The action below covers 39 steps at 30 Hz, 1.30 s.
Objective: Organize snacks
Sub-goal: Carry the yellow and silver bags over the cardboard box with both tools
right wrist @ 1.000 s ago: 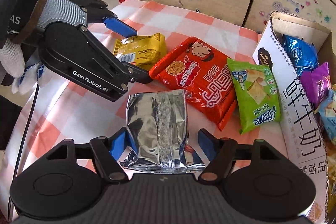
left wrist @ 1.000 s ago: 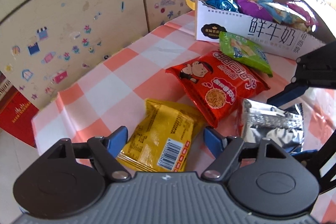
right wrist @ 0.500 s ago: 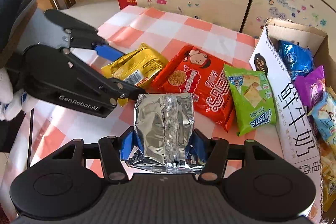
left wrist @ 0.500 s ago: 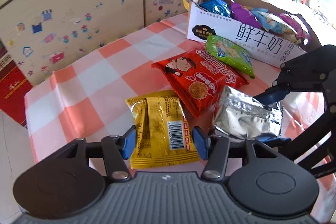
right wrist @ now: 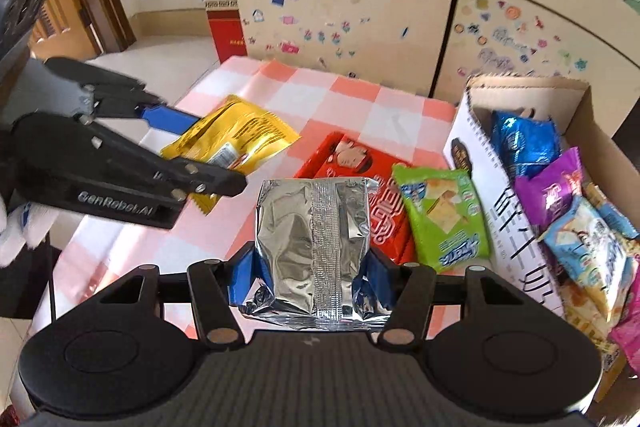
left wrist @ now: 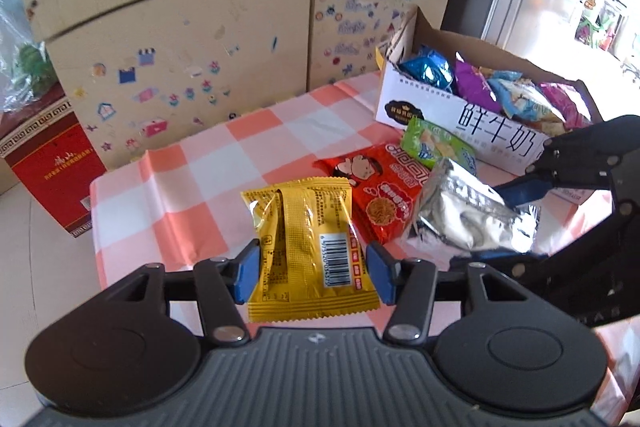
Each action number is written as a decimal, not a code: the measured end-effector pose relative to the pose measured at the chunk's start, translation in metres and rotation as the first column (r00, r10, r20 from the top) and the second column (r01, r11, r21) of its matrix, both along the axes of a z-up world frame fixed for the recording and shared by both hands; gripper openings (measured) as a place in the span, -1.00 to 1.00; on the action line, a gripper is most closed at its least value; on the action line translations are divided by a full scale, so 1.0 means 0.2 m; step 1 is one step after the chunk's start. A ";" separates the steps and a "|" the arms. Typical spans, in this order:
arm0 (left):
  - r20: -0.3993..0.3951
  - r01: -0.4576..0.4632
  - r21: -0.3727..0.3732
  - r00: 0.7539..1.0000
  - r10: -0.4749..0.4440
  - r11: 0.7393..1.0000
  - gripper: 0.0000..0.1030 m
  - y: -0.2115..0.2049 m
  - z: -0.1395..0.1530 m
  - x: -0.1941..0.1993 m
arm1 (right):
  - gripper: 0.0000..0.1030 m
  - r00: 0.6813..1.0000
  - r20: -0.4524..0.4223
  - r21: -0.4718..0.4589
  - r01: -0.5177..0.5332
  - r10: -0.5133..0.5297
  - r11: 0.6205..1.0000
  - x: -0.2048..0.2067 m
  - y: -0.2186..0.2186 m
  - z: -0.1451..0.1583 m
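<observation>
Both packets are lifted: the left gripper (left wrist: 313,273) pinches the yellow packet (left wrist: 308,247), the right gripper (right wrist: 310,277) the silver packet (right wrist: 316,243). Next comes carrying them to the box (right wrist: 484,163) at the frame's right.

Black tongs (left wrist: 314,269); blue pads (left wrist: 248,271); white glove (right wrist: 16,231).

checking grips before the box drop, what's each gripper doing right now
left gripper: shut on the yellow packet
right gripper: shut on the silver packet

Both wrist views angled steeply down, close, sharing checkered table (left wrist: 248,151), snack box (right wrist: 472,163)
</observation>
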<state>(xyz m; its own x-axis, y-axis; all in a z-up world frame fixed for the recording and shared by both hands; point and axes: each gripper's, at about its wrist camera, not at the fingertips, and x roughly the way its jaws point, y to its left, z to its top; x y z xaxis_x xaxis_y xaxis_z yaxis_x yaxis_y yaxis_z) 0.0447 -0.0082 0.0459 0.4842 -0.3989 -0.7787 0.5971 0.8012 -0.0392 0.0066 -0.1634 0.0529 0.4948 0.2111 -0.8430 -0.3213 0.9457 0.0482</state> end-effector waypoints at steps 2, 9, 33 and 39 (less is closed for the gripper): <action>0.011 -0.013 -0.013 1.000 0.013 1.000 0.06 0.00 0.03 -0.02 | 0.25 1.000 0.015 0.001 0.011 -0.011 1.000 0.00 -0.01 0.02; 0.047 -0.056 -0.063 0.997 0.059 0.996 0.06 -0.02 0.10 -0.02 | 0.25 0.997 0.062 -0.005 0.053 -0.053 0.999 0.00 -0.04 0.09; 0.052 -0.159 -0.227 0.983 0.175 0.961 0.06 -0.20 0.23 0.02 | 0.25 0.972 0.184 0.001 0.149 -0.147 0.989 -0.02 -0.18 0.27; 0.053 -0.161 -0.269 0.982 0.181 0.950 0.06 -0.29 0.26 0.03 | 0.25 0.948 0.225 0.040 0.220 -0.224 0.975 -0.04 -0.32 0.35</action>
<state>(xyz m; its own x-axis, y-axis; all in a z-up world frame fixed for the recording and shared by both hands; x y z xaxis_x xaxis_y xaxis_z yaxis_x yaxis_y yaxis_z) 0.0502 -0.0654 0.0979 0.6172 -0.4900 -0.6156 0.4613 0.8592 -0.2213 -0.0013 -0.2268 0.1231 0.7081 0.0855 -0.7009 -0.1074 0.9941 0.0127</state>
